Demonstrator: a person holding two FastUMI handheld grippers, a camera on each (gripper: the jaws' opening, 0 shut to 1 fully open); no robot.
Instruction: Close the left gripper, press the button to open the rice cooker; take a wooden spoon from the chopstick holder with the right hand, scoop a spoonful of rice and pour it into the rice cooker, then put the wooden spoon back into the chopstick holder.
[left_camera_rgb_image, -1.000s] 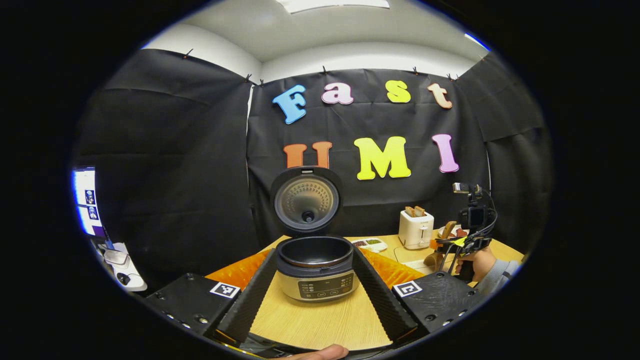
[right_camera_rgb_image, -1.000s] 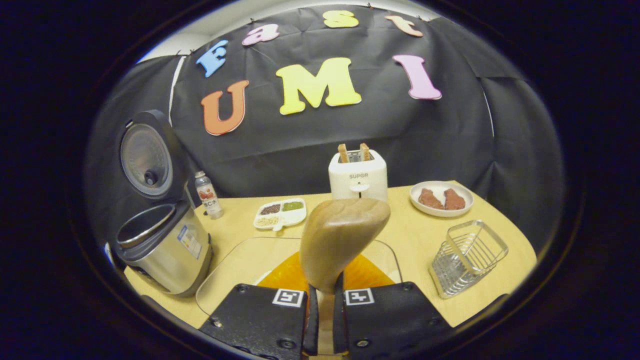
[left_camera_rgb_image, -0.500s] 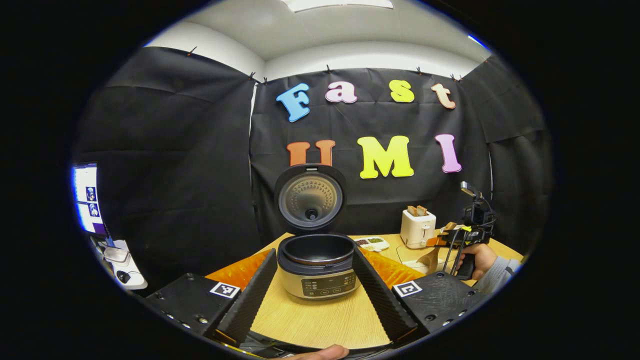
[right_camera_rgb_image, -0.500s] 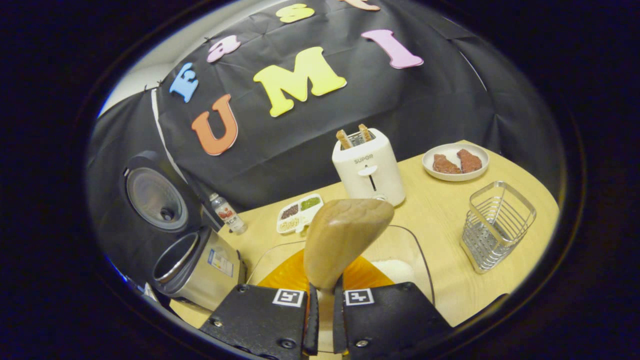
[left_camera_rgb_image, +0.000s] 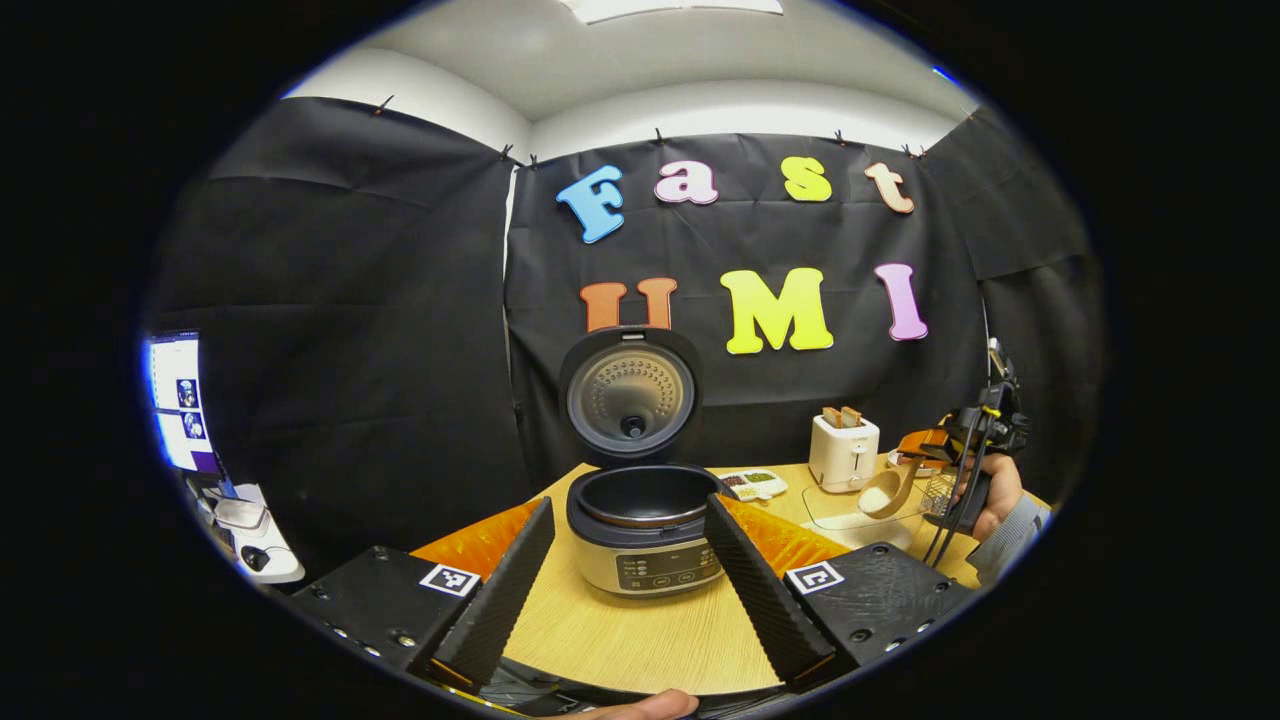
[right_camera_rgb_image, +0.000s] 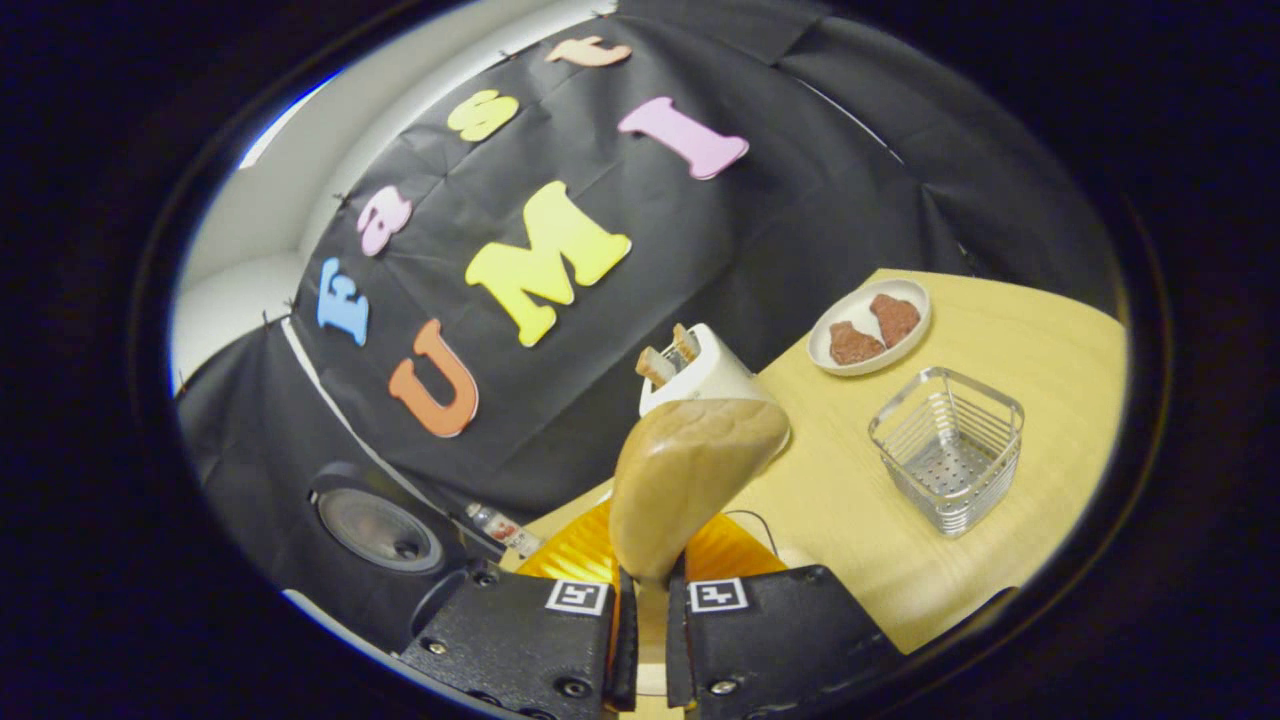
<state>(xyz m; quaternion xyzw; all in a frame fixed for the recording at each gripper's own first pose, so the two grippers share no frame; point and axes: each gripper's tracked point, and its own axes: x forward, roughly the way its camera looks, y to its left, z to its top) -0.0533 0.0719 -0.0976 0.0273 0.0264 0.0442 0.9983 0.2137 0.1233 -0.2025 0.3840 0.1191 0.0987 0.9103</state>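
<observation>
Rice cooker (left_camera_rgb_image: 648, 530) stood lid-up between our spread left gripper (left_camera_rgb_image: 630, 560) jaws.
Our right gripper (right_camera_rgb_image: 645, 640) clamped the wooden spoon (right_camera_rgb_image: 685, 475) (tilted), well apart from the chopstick holder (right_camera_rgb_image: 948, 448).

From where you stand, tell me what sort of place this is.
Most likely a mock kitchen set up in a recording booth. A wooden table against a black cloth wall carries an open rice cooker, a toaster with bread in its slots and a plate of food.
</observation>
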